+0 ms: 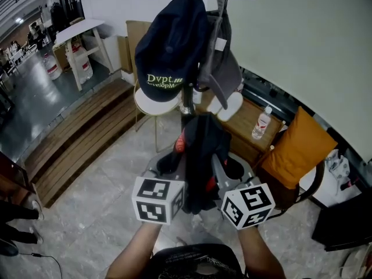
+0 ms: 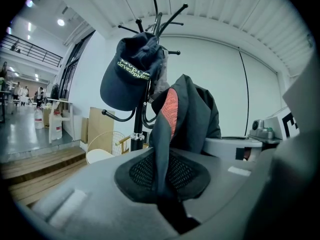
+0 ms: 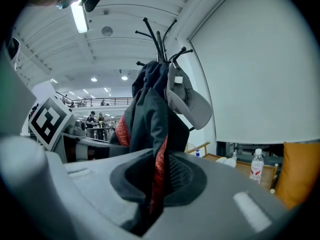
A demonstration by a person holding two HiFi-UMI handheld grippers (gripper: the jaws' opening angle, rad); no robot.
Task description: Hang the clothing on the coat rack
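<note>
A dark garment with red lining (image 1: 200, 161) hangs bunched between my two grippers, just in front of the black coat rack (image 1: 187, 100). My left gripper (image 1: 171, 166) is shut on one fold of the garment (image 2: 180, 119), with cloth pinched in its jaws (image 2: 162, 196). My right gripper (image 1: 228, 168) is shut on another fold, its red edge (image 3: 159, 171) running down into the jaws. The rack holds a navy cap (image 1: 168, 45) with pale lettering and a grey cap (image 1: 224, 68). Its top hooks (image 3: 160, 36) rise above the garment.
A white round chair (image 1: 152, 102) stands behind the rack pole. To the right are a wooden bench with a water bottle (image 1: 261, 122) and an orange cushion (image 1: 296, 147). A wooden step (image 1: 75, 138) runs along the left. People stand far off in the hall.
</note>
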